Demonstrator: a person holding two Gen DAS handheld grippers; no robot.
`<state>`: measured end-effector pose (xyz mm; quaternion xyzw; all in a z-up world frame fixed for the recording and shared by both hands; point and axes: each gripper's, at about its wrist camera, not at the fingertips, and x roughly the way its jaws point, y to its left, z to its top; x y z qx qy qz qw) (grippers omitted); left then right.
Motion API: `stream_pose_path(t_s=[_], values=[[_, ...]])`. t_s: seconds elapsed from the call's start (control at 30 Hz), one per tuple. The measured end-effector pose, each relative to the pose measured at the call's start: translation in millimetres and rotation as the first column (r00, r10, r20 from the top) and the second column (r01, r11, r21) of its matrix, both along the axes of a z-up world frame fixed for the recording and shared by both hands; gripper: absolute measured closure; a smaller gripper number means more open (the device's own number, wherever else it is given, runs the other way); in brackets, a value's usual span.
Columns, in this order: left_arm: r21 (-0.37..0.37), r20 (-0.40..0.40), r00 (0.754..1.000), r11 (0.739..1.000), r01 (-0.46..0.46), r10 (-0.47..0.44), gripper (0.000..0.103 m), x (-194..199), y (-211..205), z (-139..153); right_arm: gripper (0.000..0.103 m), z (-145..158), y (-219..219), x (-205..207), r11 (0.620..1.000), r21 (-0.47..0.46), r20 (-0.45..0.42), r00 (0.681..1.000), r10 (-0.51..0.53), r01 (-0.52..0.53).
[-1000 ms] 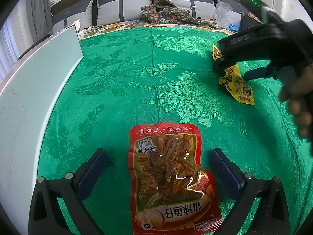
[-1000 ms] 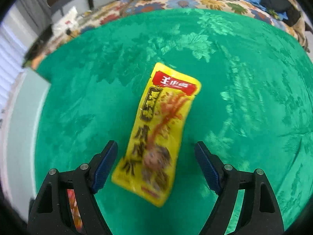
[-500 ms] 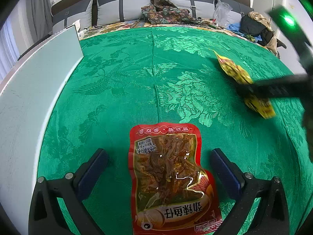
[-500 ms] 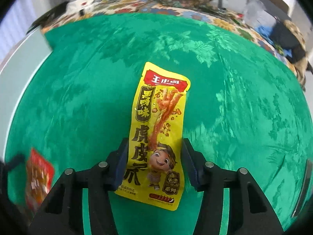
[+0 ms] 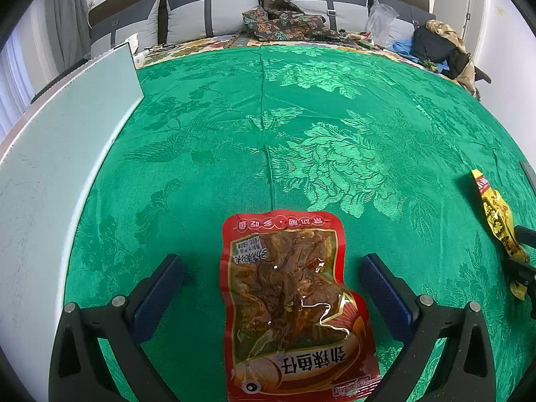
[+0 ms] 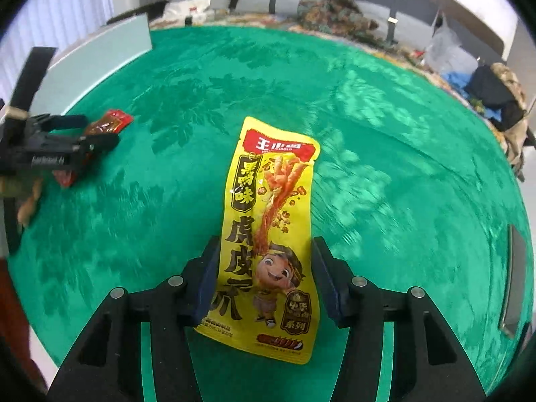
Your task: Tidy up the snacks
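Note:
A red fish-snack packet (image 5: 288,305) lies flat on the green tablecloth (image 5: 268,134), between the open fingers of my left gripper (image 5: 273,284). The fingers do not touch it. My right gripper (image 6: 264,278) is shut on a yellow snack packet (image 6: 271,234) and holds it above the cloth. The yellow packet also shows at the right edge of the left wrist view (image 5: 499,221). The red packet and the left gripper show at the left of the right wrist view (image 6: 107,122).
A pale board (image 5: 60,167) runs along the left side of the cloth. Grey cushions (image 5: 214,10), patterned fabric and bags (image 5: 435,47) lie at the far edge. A dark flat object (image 6: 514,281) sits at the right edge of the cloth.
My right gripper closed on the yellow packet, lifted it and carried it right and nearer. The left gripper and the red packet have not moved.

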<state>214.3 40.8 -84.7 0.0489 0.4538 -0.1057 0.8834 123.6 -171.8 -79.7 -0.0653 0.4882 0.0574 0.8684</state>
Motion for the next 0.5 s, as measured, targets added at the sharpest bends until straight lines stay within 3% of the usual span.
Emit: stream_pose_path(t_s=[0.17,0.27,0.5], values=[[0.000,0.000,1.000,1.000,0.000,0.000,0.000,0.1,-0.1,0.1,0.042,-3.0,-8.2,-5.8,0.999,0.043,0.061,0.998,-0.031,0.029],[0.000,0.000,1.000,1.000,-0.001,0.001,0.000,0.3,-0.1,0.1,0.032,-2.5,-12.1,-0.5,0.997,0.052,0.051,0.997,-0.064,0.061],[-0.001,0.000,1.000,1.000,-0.007,0.007,0.000,0.2,1.0,0.2,0.028,-3.5,-14.9,0.0,0.996,0.056,0.049,0.996,-0.075,0.073]])
